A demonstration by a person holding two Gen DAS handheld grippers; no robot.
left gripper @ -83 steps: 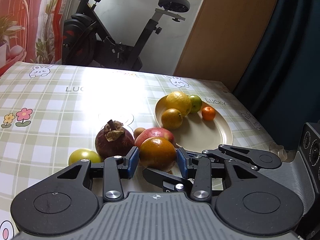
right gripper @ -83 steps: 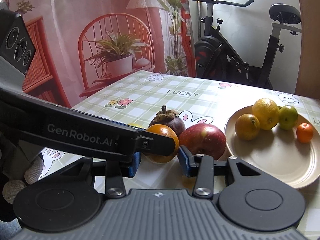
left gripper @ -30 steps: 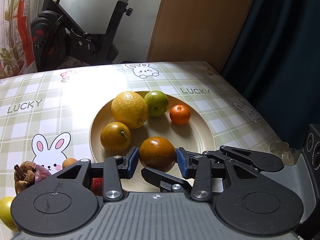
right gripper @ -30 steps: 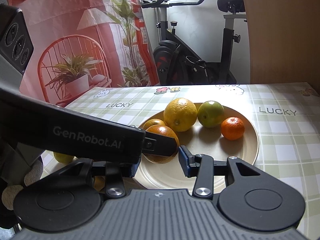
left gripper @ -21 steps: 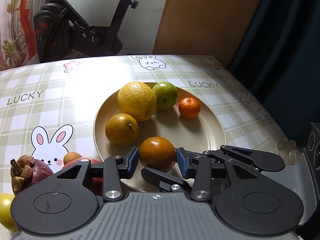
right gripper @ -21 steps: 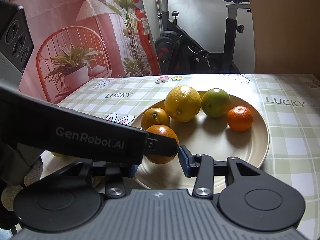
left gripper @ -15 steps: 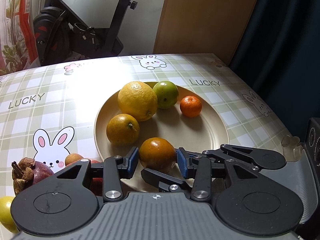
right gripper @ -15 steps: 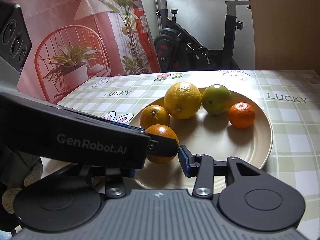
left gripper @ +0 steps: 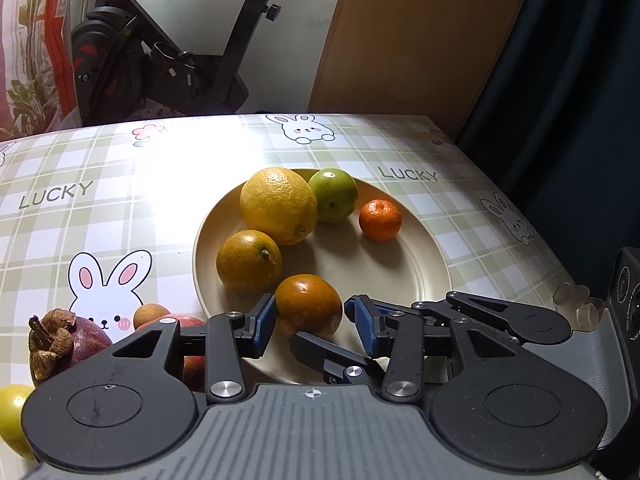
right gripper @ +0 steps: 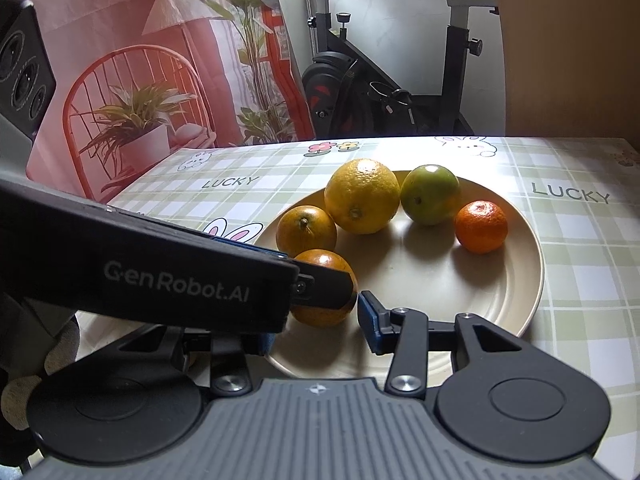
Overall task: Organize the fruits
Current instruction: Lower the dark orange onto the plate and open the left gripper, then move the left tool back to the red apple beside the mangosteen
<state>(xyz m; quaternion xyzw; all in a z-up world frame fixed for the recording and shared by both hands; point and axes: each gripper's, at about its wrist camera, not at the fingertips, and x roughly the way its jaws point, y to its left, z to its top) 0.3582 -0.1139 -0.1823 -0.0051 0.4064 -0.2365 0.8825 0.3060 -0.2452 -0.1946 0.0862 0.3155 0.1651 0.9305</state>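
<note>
A dark orange (left gripper: pixel 307 303) rests on the near part of the beige plate (left gripper: pixel 424 280), between the blue pads of my left gripper (left gripper: pixel 310 322). The jaws stand slightly apart from it, open. The plate also holds a big yellow citrus (left gripper: pixel 279 205), a smaller orange (left gripper: pixel 248 261), a green fruit (left gripper: pixel 333 194) and a mandarin (left gripper: pixel 380 220). In the right wrist view the same dark orange (right gripper: pixel 326 290) lies on the plate (right gripper: pixel 512 288), half hidden by the left gripper's body. My right gripper (right gripper: pixel 316 326) is open and empty just behind it.
Left of the plate on the checked tablecloth lie a mangosteen (left gripper: pixel 68 340), a red apple (left gripper: pixel 188 360), a small brown fruit (left gripper: pixel 150 316) and a yellow-green fruit (left gripper: pixel 12 416). An exercise bike (left gripper: pixel 160 60) stands beyond the table. The table's right edge (left gripper: pixel 532 216) is close.
My left gripper carried the dark orange from beside the apple over to the plate, set it down, and its jaws have opened off it. The right gripper followed alongside.
</note>
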